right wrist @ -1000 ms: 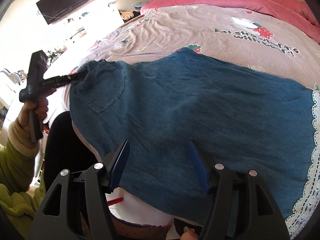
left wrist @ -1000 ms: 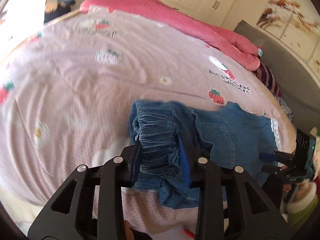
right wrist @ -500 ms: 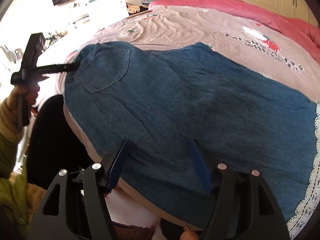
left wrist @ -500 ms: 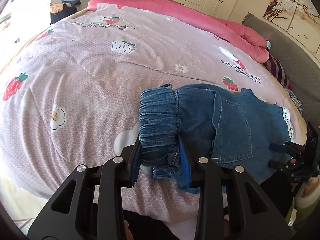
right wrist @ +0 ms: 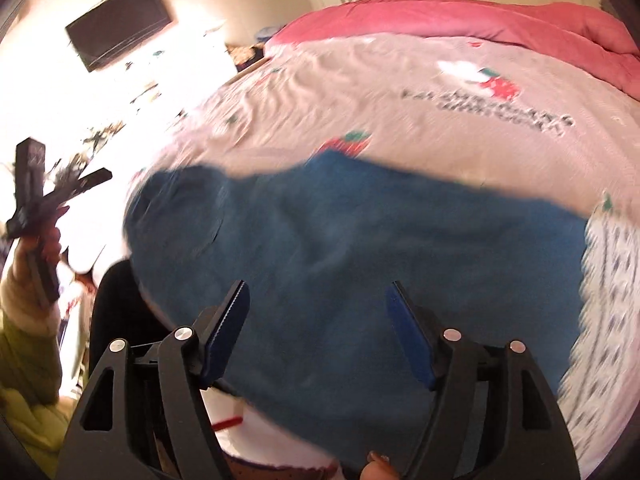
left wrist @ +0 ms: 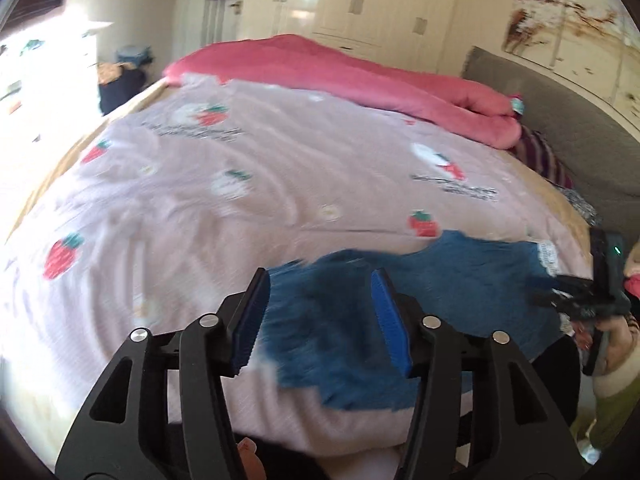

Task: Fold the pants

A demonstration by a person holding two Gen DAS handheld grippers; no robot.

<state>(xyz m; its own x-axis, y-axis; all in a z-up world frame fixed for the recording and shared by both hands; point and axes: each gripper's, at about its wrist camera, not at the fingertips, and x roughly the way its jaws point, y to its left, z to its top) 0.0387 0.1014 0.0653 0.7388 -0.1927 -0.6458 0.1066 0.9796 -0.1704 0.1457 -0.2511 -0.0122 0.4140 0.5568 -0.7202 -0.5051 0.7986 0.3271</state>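
Observation:
The blue denim pants (left wrist: pixel 360 320) lie flat on the pink strawberry bedspread (left wrist: pixel 240 184) near the bed's front edge, with a white lace hem (right wrist: pixel 612 264) at the right end. Both views are motion-blurred. My left gripper (left wrist: pixel 320 304) is open and empty, lifted just above the waistband end. It also shows in the right wrist view (right wrist: pixel 60 196), held off the bed's left side. My right gripper (right wrist: pixel 316 320) is open and empty above the middle of the pants (right wrist: pixel 360 248). It shows in the left wrist view (left wrist: pixel 576 292) at the right edge.
A folded pink quilt (left wrist: pixel 360 76) lies along the far side of the bed. A grey headboard (left wrist: pixel 560 120) stands at the right. White wardrobes (left wrist: pixel 360 4) line the back wall. A wall TV (right wrist: pixel 120 40) hangs at the left.
My left gripper has opened and let go of the gathered waistband, then pulled back and up. The pants now lie flat. My right gripper stays open above them.

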